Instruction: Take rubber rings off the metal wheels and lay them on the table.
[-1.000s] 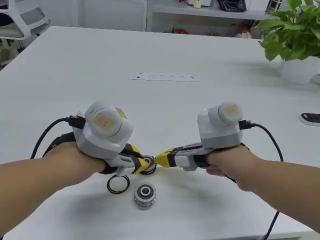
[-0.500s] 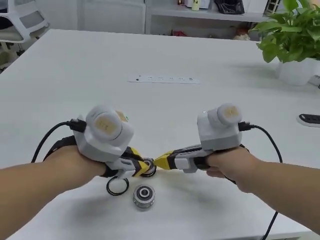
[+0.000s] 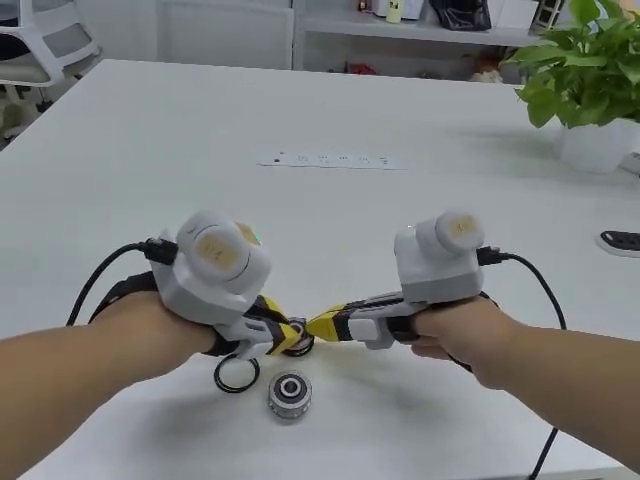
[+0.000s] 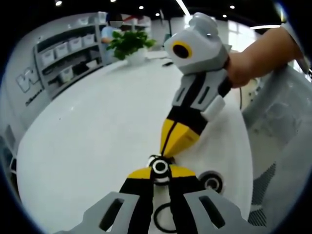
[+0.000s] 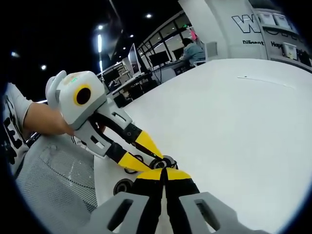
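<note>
**A:** Black rubber ring (image 3: 236, 373), a loose one, lies flat on the white table (image 3: 200, 130), just below the left gripper (image 3: 287, 336). In the left gripper view that gripper's own jaws cover most of it.

**B:** And the wheels?

**A:** One silver metal wheel with a dark hub (image 3: 289, 392) lies on the table just right of the ring, apart from both grippers. A second metal wheel (image 4: 160, 166) is clamped between the left gripper's yellow-tipped jaws.

**B:** Does the clamped one carry a ring?

**A:** There is a dark band round it, but rubber or shadow, I cannot tell. In the head view the yellow tips hide nearly all of it.

**B:** The right gripper (image 3: 315, 325)?

**A:** Its jaws are pressed together, and their point touches the edge of the clamped wheel. Whether any rubber is nipped between them is hidden.

**B:** Anything cut off?

**A:** A green leafy plant (image 3: 575, 60) and a flat black object (image 3: 622, 239), both at the right edge of the head view. What the black object is, I cannot make out.
</note>
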A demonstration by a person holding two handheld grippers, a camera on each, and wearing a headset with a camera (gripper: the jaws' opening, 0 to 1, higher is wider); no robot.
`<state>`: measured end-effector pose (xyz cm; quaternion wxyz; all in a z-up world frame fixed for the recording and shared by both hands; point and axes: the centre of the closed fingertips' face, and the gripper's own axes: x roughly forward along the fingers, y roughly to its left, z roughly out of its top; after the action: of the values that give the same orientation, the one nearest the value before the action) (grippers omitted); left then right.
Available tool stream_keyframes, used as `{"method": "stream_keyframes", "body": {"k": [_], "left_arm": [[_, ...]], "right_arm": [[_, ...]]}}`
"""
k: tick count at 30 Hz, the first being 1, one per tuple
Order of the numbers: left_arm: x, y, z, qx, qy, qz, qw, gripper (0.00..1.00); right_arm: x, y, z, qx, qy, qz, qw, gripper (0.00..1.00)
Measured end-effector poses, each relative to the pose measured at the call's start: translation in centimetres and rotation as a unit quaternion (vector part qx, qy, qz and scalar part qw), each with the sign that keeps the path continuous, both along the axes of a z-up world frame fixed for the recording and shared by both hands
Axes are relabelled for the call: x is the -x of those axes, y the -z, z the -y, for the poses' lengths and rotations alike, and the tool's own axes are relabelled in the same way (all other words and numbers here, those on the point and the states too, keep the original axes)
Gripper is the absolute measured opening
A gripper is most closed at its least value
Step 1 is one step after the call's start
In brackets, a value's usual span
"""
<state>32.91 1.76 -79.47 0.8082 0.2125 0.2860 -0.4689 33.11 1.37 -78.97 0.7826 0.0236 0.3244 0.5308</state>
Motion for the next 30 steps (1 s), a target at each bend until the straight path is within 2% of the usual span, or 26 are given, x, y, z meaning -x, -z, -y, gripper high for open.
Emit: {"method": "stream_keyframes", "body": {"k": [12,16,30], "left_arm": [[0.0,0.0,0.0,-0.001,-0.001,0.000,1.0000,0.10],[0.0,0.0,0.0,-0.001,-0.001,0.000,1.0000,0.10],[0.0,-0.1,0.1,0.001,0.002,0.004,1.0000,0.11]], "right_arm": [[0.2,-0.3,-0.5,-0.012,-0.007,-0.004,0.9999,0.00],[0.6,-0.7,-1.0,-0.023,-0.018,-0.007,0.9995,0.00],[0.1,-0.7,-0.7,-0.018,-0.006,0.002,0.9998,0.00]]}}
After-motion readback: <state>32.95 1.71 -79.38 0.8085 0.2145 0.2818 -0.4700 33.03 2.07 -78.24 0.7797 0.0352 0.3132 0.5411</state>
